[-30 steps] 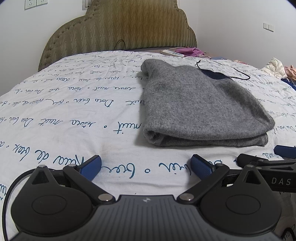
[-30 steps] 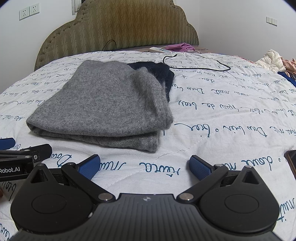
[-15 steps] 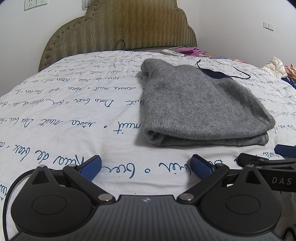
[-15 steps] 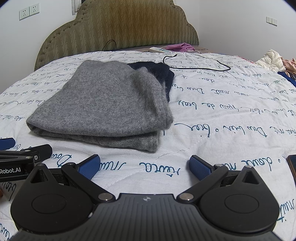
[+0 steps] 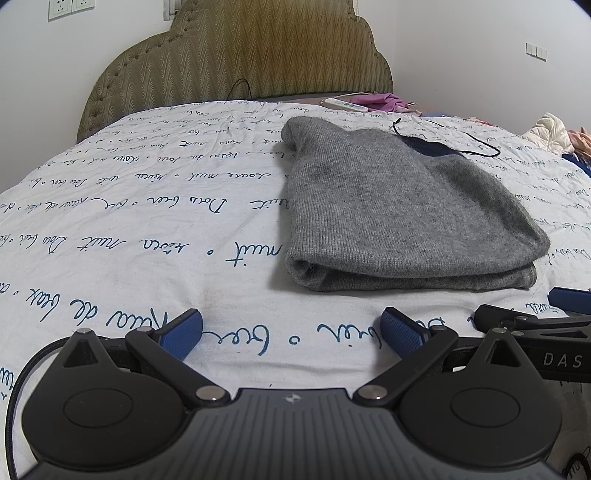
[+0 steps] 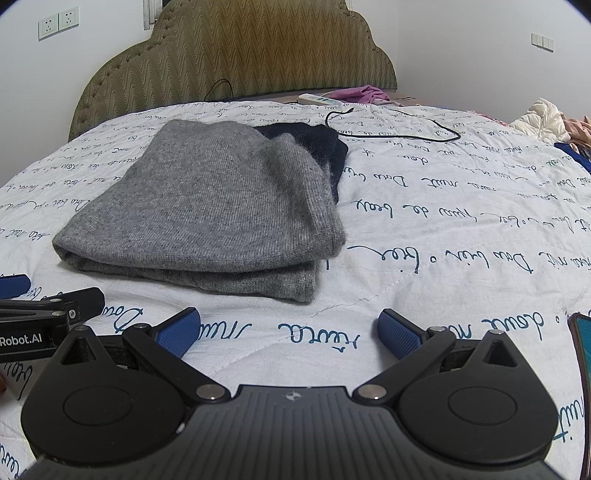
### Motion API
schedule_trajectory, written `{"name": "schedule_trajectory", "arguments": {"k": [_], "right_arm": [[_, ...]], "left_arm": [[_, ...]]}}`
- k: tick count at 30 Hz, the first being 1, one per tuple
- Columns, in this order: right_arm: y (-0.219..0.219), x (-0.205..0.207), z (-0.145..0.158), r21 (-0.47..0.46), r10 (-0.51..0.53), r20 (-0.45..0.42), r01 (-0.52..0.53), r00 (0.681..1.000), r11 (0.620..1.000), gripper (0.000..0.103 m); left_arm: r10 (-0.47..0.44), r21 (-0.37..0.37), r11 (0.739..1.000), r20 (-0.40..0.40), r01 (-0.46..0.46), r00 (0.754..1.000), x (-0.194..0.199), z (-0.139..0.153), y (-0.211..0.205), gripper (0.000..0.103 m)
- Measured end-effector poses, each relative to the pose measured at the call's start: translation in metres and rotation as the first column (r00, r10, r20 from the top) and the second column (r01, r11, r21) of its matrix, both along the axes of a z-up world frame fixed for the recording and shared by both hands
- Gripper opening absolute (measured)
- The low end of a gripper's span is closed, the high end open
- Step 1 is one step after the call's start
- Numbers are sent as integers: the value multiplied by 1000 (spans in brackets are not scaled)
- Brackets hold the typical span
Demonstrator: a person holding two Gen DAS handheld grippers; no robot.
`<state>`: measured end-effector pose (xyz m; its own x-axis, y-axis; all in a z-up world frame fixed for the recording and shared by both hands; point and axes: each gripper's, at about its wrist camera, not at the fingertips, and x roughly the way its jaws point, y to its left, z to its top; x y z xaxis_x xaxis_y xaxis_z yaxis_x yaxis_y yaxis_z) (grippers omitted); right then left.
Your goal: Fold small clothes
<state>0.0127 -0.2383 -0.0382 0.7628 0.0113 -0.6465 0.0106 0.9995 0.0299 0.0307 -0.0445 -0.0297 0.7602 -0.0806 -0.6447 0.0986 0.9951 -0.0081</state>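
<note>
While the folded grey sweater (image 5: 402, 218) rests on the bedspread (image 5: 147, 229), my left gripper (image 5: 291, 328) and right gripper (image 6: 290, 328) wait just beside it, both released.

Bare bedspread (image 5: 147, 229) lies open around the folded grey sweater (image 5: 399, 214); a black cable (image 6: 399, 136) lies behind.

- A home bedroom: a wide bed (image 5: 147, 221) fills both views, spread with a white quilted cover printed in blue handwriting.
- At the head of the bed stands a scalloped, olive-brown padded headboard (image 6: 236, 62) against a plain white wall.
- White wall sockets (image 6: 58, 24) sit to the left of the headboard.
- A white power strip (image 6: 317, 99) and crumpled pink cloth (image 6: 364, 93) lie just below the headboard.
- Loose clothes (image 5: 550, 131) are heaped at the bed's right edge.
</note>
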Motion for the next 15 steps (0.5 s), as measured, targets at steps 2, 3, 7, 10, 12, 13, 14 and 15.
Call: {"name": "schedule_trajectory", "arguments": {"k": [2,3,7,10,12,13,14,15], "right_arm": [[0,0,0,0,0,0,0,1000,1000,103],[0,0,0,0,0,0,0,1000,1000,103],[0,0,0,0,0,0,0,1000,1000,103],[0,0,0,0,0,0,0,1000,1000,103],[0,0,0,0,0,0,0,1000,1000,103],[0,0,0,0,0,0,0,1000,1000,103],[0,0,0,0,0,0,0,1000,1000,103],[0,0,0,0,0,0,0,1000,1000,103]], "left_arm": [[0,0,1000,0,0,1000,0,0,0,103],[0,-1,1000,0,0,1000,0,0,0,103],[0,0,1000,0,0,1000,0,0,0,103],[0,2,1000,0,0,1000,0,0,0,103],[0,4,1000,-1,0,1000,0,0,0,103],[0,4,1000,-1,0,1000,0,0,0,103],[0,3,1000,-1,0,1000,0,0,0,103],[0,4,1000,-1,0,1000,0,0,0,103]]}}
